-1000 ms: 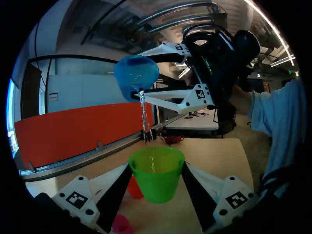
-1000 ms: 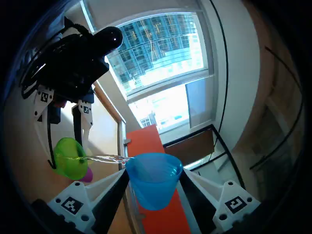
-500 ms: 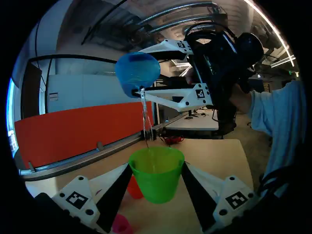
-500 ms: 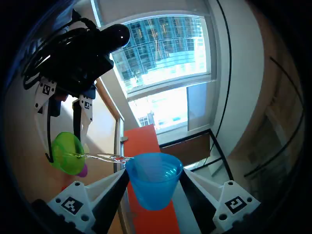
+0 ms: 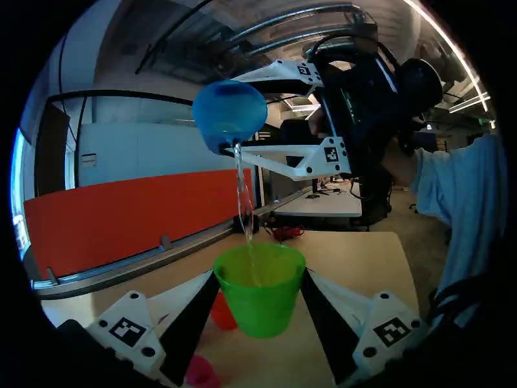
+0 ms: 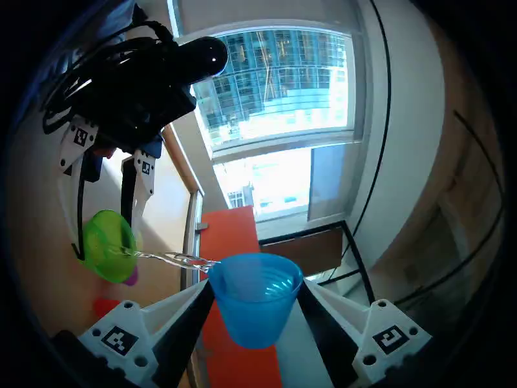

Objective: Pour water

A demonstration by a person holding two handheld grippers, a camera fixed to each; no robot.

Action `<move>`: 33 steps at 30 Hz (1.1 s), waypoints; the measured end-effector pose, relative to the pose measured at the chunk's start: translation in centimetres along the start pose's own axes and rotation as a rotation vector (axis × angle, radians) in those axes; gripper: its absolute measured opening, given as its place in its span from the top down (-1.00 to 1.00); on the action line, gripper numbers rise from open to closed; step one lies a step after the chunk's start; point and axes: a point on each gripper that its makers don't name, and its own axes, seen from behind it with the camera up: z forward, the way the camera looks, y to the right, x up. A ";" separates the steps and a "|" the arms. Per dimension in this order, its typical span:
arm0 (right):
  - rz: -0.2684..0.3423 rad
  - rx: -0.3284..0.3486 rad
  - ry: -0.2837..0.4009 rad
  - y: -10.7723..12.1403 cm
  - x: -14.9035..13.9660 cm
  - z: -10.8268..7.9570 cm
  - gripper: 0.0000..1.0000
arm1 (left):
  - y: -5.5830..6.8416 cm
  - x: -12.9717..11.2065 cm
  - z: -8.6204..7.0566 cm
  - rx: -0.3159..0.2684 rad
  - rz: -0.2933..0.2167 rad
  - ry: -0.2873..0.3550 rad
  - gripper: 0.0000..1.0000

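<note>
**While water (image 5: 244,207) runs from blue cup (image 5: 229,116) to green cup (image 5: 260,304)**

As the right gripper (image 6: 256,286) presses one finger against each side of the blue cup, the cup lies tipped far over. In the left gripper view it sits at the upper centre of the frame, high above the green cup. A thin stream of water falls from its lowered lip into the green cup's open mouth. The left gripper (image 5: 258,277) is closed on the green cup, with a finger tight against either side. It holds the cup upright at the lower centre, with a light wooden table (image 5: 362,258) behind and below it. An orange cup (image 5: 223,312) shows just beside the green cup's lower left, and a pink cup (image 5: 201,372) sits at the bottom edge. A pale blue sleeve (image 5: 465,187) shows at the right of the frame. In the right gripper view, a bright window (image 6: 284,84) takes the upper middle.
</note>
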 end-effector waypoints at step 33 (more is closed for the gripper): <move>-0.166 -0.011 -0.005 1.4 0.8 0.2 -0.80 | -0.1 -0.2 0.1 -0.001 -0.009 0.002 -0.72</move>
